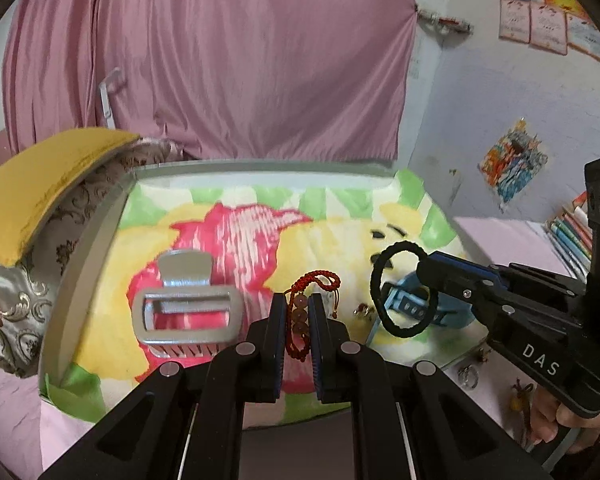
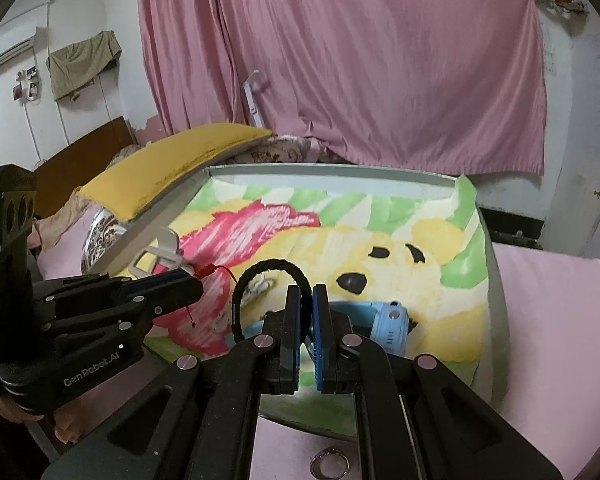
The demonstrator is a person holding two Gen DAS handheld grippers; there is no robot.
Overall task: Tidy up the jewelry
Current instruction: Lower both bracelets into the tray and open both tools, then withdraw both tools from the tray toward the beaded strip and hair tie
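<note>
My left gripper (image 1: 298, 312) is shut on a red cord bracelet with amber beads (image 1: 300, 316), held above a grey tray (image 1: 84, 248) lined with a cartoon cloth. My right gripper (image 2: 306, 300) is shut on a black hair tie (image 2: 260, 276), held just right of the left gripper; the tie also shows in the left wrist view (image 1: 400, 288). A silver claw hair clip (image 1: 186, 304) lies in the tray at the left. A blue watch (image 2: 388, 320) lies in the tray under the right gripper.
A ring (image 2: 329, 465) lies on the pink sheet in front of the tray. Small trinkets (image 1: 469, 376) lie on the sheet at the tray's front right. A yellow cushion (image 1: 40, 184) and patterned pillow lie left of the tray. A pink curtain hangs behind.
</note>
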